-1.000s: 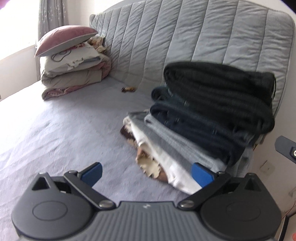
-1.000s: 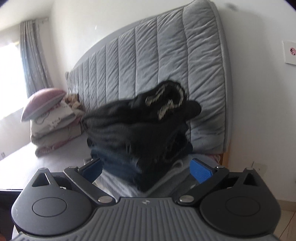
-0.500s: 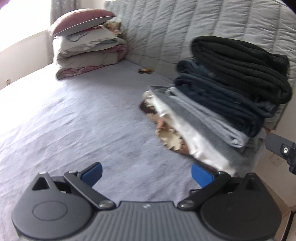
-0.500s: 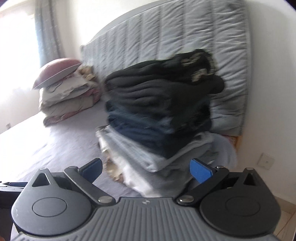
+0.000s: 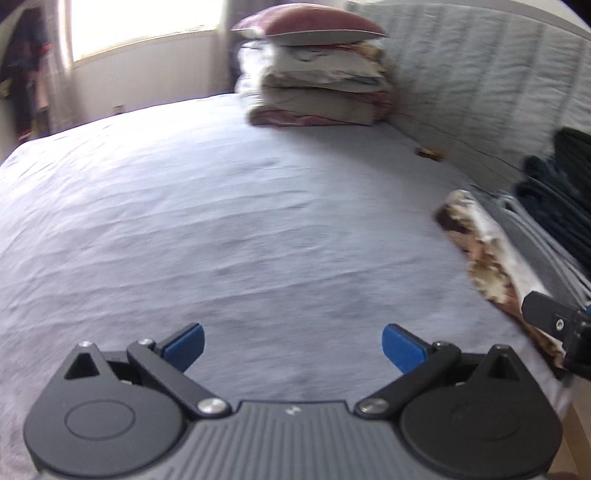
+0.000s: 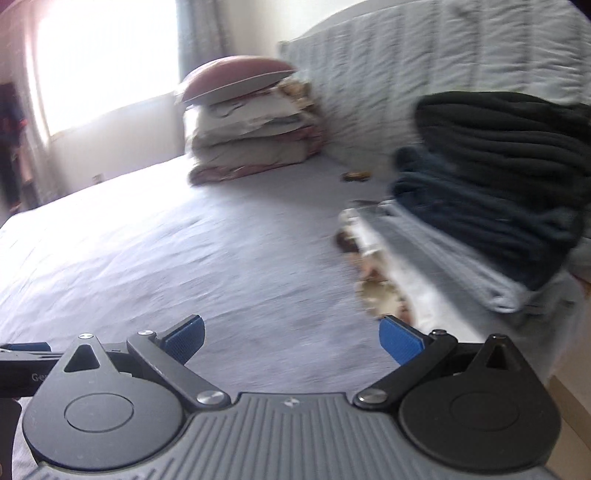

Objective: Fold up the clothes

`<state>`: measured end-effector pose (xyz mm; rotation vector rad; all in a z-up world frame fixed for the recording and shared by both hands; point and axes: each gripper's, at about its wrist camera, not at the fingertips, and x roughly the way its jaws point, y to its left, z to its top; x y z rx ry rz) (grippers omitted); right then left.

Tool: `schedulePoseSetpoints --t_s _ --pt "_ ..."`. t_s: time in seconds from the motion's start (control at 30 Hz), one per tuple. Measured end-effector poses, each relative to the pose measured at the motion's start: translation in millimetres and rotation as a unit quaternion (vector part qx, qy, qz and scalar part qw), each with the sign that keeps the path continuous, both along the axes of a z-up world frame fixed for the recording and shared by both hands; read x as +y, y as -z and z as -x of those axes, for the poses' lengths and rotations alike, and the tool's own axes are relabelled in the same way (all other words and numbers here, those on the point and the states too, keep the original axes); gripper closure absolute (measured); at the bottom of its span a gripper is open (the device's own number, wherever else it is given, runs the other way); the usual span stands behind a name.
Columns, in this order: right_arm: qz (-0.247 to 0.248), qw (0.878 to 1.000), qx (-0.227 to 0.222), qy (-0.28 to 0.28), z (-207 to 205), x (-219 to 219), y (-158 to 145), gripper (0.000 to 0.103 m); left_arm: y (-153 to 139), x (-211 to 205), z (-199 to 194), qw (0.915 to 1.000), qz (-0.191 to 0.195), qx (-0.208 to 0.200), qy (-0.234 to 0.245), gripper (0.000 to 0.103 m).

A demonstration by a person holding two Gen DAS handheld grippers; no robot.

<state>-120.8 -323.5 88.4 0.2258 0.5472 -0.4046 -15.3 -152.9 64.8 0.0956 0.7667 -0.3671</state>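
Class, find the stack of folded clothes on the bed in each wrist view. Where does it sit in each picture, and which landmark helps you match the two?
Left wrist view: the stack of folded clothes is cut off at the right edge, against the headboard.
Right wrist view: the stack fills the right side, black garment on top.
Shared landmark: the pink pillow topping the bedding pile.

Left gripper [image 5: 291,345] jaws spread wide over bare grey bedsheet [image 5: 229,221], nothing held, folded clothes stack [image 5: 532,229] at right edge (partly cropped), pillow pile [image 5: 317,74] against headboard [image 5: 480,81]
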Motion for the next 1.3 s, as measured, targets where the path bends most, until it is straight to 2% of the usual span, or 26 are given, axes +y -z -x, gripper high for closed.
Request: schedulePoseSetpoints --t_s 0.3,0.57,0.73,0.93,1.03,1.13,1.23,1.3 --pt "-0.003 0.998 -0.004 -0.063 -40.2 58.3 15.7 0.000 19.0 85.5 -13.5 0.9962 -0.003 -0.006 -0.087 0.000" --pt "0.015 0.994 0.013 -0.111 -79.4 101.9 50.1 0.000 52.9 141.3 -30.6 0.9858 -0.006 -0.018 -0.167 0.000" --pt "0.028 0.989 0.029 -0.142 -100.4 127.6 91.6 0.000 88.6 154.4 -42.8 0.9813 -0.002 -0.015 -0.192 0.000" --pt "0.045 0.986 0.032 -0.161 -118.0 151.5 131.9 0.000 133.2 164.7 -59.6 0.9761 -0.017 -0.026 -0.215 0.000" --pt "0.044 0.986 0.025 -0.158 -125.1 155.2 143.6 0.000 138.5 162.2 -72.9 0.9769 -0.013 -0.030 -0.211 0.000" --pt "0.055 0.986 0.025 -0.158 -131.7 160.8 151.1 0.000 140.4 159.1 -79.1 0.9776 -0.037 -0.057 -0.199 0.000" --pt "0.058 0.986 0.029 -0.155 -138.3 163.5 158.1 0.000 148.5 165.9 -82.6 0.9783 -0.023 -0.050 -0.200 0.000" --pt "0.050 0.986 0.035 -0.153 -142.6 161.4 163.0 0.000 150.5 165.0 -81.0 0.9787 -0.026 -0.059 -0.195 0.000"
